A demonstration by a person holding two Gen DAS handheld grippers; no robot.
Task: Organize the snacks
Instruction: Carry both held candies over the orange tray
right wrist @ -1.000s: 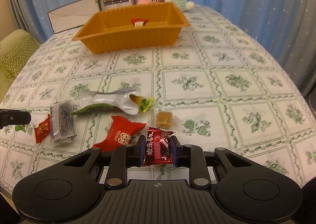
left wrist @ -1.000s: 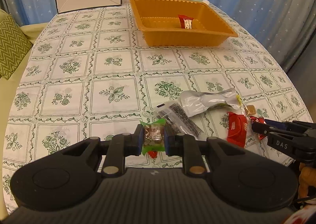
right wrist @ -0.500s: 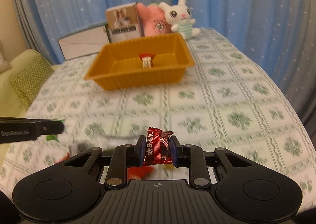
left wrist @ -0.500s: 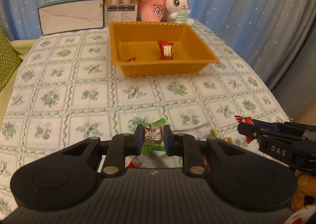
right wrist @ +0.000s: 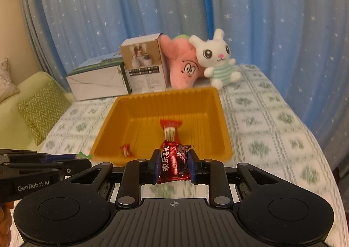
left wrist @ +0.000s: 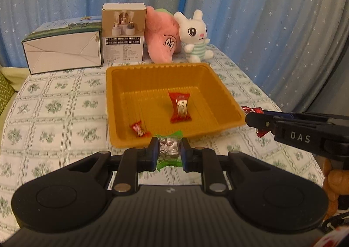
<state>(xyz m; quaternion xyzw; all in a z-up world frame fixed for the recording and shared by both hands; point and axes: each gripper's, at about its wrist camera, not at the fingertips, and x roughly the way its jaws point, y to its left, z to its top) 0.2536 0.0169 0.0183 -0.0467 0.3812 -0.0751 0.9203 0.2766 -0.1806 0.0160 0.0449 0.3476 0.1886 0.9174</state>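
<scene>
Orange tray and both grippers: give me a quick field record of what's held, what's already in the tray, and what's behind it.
left gripper: shut on green-wrapped candy, just short of the tray's near rim
right gripper: shut on dark red candy, also at the near rim
orange tray: on the tablecloth, holds two snacks
in tray: large red candy mid-floor; small red candy near front-left corner
behind tray: white box, brown box, pink plush, white bunny plush

Both black grippers, left gripper (left wrist: 168,152) and right gripper (right wrist: 173,164), have blue-padded jaws, silver screws, white lettering.
</scene>
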